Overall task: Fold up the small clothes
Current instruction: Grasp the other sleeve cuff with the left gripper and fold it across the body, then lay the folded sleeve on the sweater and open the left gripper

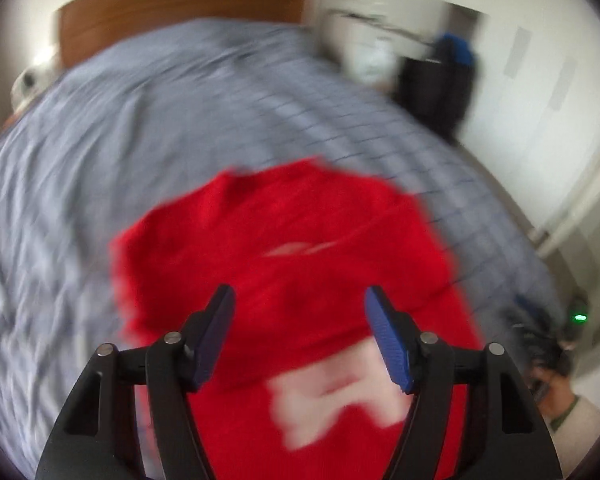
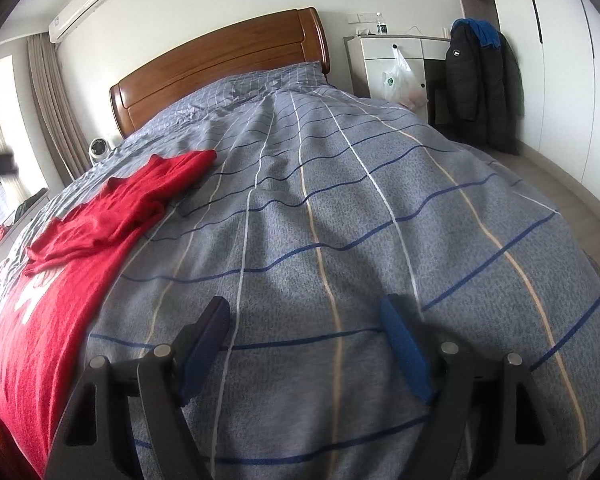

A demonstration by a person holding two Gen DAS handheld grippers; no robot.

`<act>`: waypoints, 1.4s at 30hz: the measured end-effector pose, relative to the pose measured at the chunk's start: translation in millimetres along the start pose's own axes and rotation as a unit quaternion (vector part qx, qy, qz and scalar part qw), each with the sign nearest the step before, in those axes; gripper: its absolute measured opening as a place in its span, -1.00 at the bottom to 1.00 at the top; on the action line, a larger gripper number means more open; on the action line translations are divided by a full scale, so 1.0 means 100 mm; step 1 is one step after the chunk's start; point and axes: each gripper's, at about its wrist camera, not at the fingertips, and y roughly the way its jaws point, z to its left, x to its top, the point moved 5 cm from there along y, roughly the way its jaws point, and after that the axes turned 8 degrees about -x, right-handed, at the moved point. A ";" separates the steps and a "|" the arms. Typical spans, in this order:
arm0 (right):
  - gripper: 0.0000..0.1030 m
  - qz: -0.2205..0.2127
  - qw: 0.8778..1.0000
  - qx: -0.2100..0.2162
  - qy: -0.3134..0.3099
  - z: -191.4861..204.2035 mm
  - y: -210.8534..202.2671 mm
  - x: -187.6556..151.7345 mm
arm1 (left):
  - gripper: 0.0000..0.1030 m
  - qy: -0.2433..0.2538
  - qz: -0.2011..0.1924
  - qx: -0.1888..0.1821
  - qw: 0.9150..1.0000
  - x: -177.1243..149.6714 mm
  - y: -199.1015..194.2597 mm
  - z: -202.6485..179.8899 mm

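Bedroom, wide bed (image 2: pixel 340 208) under a grey checked duvet, wooden headboard (image 2: pixel 220 64) at the far end, dark coats (image 2: pixel 480 76) hanging by the wardrobe on the right: that is the stage I am working from afar. What the next move turns on is the red garment (image 2: pixel 100 216). In the right wrist view it lies along the left side of the bed, its long axis running from the near left edge away toward the headboard, with a sleeve or folded part reaching farthest. My left hand-held gripper (image 1: pixel 300 336) sits directly over it, the red cloth with its white print filling the space beneath and beyond the blue pads (image 1: pixel 388 340); the jaws stand well apart with nothing pinched between them, though the picture is smeared. My right hand-held gripper (image 2: pixel 308 344) hovers over bare duvet, jaws equally wide and empty, the garment well off to its left. I judge the left hand the nearer one for the next grasp.
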 end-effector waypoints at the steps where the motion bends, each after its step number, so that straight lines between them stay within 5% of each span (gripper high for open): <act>1: 0.50 -0.002 1.000 0.001 0.001 0.00 0.00 0.00 | 0.34 -0.025 0.000 0.027 0.999 -0.13 -0.05 0.32; 4: 0.50 -0.006 1.000 0.000 0.000 0.00 0.00 -0.01 | 0.19 -0.050 0.012 0.069 0.996 -0.49 -0.16 0.95; 7: 0.50 -0.007 1.000 -0.004 -0.002 0.01 0.00 -0.02 | 0.03 -0.048 0.033 0.065 0.996 -0.73 -0.13 1.17; 10: 0.50 -0.008 1.000 -0.007 -0.003 0.01 0.00 -0.02 | 0.02 -0.031 0.035 0.053 0.998 -0.80 -0.03 1.08; 14: 0.50 -0.005 1.000 -0.012 -0.007 0.03 0.00 -0.02 | -0.04 -0.016 0.013 0.080 0.997 -0.64 0.21 0.95; 16: 0.50 -0.002 1.000 -0.014 -0.009 0.03 0.01 -0.01 | -0.44 -0.008 -0.007 0.112 0.994 -0.58 0.37 0.95; 17: 0.50 -0.001 1.000 -0.017 -0.010 0.04 0.01 -0.01 | -0.90 -0.008 -0.017 0.136 0.990 -0.58 0.39 0.98; 21: 0.50 0.002 1.000 -0.022 -0.014 0.06 0.03 -0.01 | -0.94 -0.086 -0.055 0.142 0.985 -0.77 0.31 1.18; 34: 0.51 0.000 1.000 -0.023 -0.015 0.06 0.04 -0.01 | -0.86 -0.142 -0.086 0.093 0.982 -0.84 -0.11 1.32; 39: 0.50 0.000 1.000 -0.026 -0.016 0.06 0.04 -0.01 | -0.35 -0.127 -0.090 0.068 0.986 -0.49 -0.02 1.22; 41: 0.50 0.001 0.999 -0.027 -0.017 0.07 0.04 0.00 | -0.39 -0.112 -0.069 0.076 0.988 -0.44 0.17 1.19; 42: 0.50 0.001 0.999 -0.028 -0.017 0.07 0.04 0.00 | -0.78 -0.114 -0.049 0.087 0.988 -0.48 0.27 1.22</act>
